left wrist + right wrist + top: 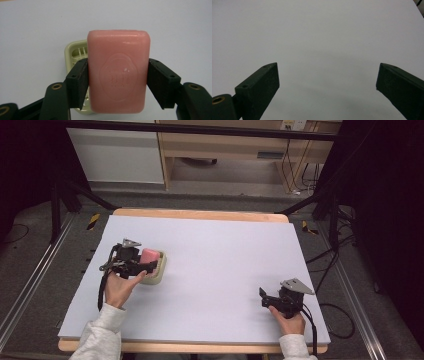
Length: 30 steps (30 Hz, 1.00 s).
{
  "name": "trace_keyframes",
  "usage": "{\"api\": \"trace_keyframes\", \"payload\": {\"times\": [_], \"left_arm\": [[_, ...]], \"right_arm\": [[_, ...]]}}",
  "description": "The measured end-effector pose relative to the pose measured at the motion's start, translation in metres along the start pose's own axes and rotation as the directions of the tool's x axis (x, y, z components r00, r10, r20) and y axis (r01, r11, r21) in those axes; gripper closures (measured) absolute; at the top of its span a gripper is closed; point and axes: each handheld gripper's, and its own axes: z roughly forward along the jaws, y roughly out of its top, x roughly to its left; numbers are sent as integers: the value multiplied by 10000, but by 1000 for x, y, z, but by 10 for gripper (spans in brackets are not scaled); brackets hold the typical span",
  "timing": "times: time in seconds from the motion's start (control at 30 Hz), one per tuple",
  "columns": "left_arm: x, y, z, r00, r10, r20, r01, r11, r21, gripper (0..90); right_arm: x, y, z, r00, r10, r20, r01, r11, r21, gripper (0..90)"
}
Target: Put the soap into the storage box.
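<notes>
While our left gripper [117, 82] pinches the pink soap bar [117, 75] across its two long sides, the bar sits face-up toward the camera, jaws flat on both flanks near mid-length. We read that as a deliberate grip: clamping the narrow dimension keeps the slippery bar from rotating and leaves its far end free. Directly beyond and beneath the jaws is the cream soap dish [75, 51], slatted floor visible past the left jaw; the bar looks to hover over it, though we can't tell whether its underside touches. From the high view, the left gripper [145, 265] is right at the dish [159, 270] with the soap [150, 256] on top, so we judge this as either placing into or lifting out of the dish.

Our right gripper [328, 82] is spread wide, nothing between the jaws, bare white table [324, 32] ahead. It's parked well apart from the dish [272, 299], presumably to stay out of the way.
</notes>
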Motion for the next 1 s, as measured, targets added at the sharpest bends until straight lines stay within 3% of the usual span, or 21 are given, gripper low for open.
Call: {"api": "trace_keyframes", "payload": {"times": [0.43,1.0], "left_arm": [[15,2,13,9984,-336,-462,346,9991,231,371],[19,-4,29,9976,-414,-555,452,9966,688,371]], "right_arm": [[0,0,0,10000,-9,-1,9,10000,15,51],[0,0,1,10000,-32,-7,32,10000,40,51]]}}
